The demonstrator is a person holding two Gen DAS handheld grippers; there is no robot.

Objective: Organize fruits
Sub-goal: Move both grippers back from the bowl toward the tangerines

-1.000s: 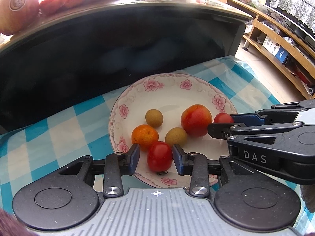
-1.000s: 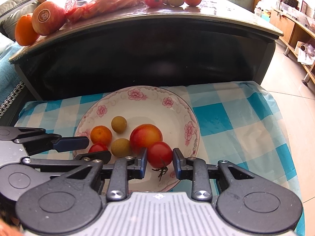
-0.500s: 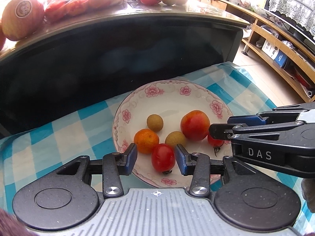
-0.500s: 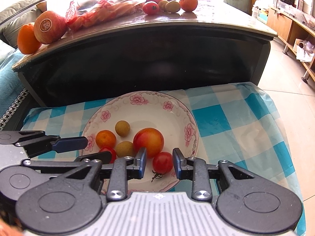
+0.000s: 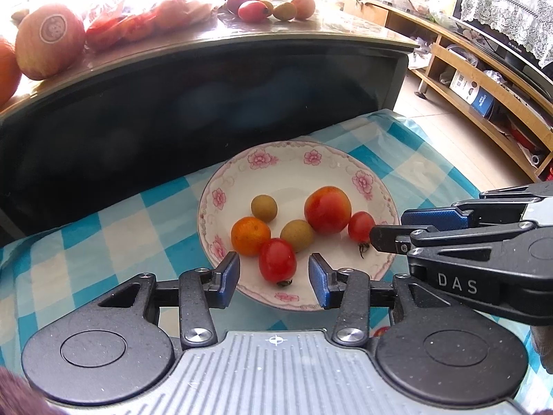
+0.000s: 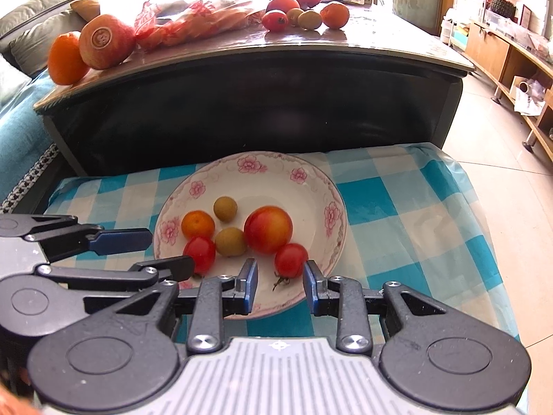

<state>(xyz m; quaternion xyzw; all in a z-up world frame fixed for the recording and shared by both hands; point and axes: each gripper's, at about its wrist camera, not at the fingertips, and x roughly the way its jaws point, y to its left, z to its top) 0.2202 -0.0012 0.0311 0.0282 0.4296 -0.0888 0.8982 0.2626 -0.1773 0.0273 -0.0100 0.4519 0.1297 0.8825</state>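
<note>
Resting at frame centre, the white floral-rimmed plate (image 5: 376, 186) carries six fruits. Both tongs are released: the left gripper (image 5: 273, 274) flanks one small red cherry tomato (image 5: 277, 259), the right gripper (image 6: 280, 277) flanks another red cherry tomato (image 6: 291, 260) at lower centre.

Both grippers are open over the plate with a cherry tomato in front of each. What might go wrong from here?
The left gripper and right gripper sit side by side, so they may collide. Round fruits crowd the plate: closing on the right cherry tomato might nudge the peach or roll the tomato off the rim.
</note>
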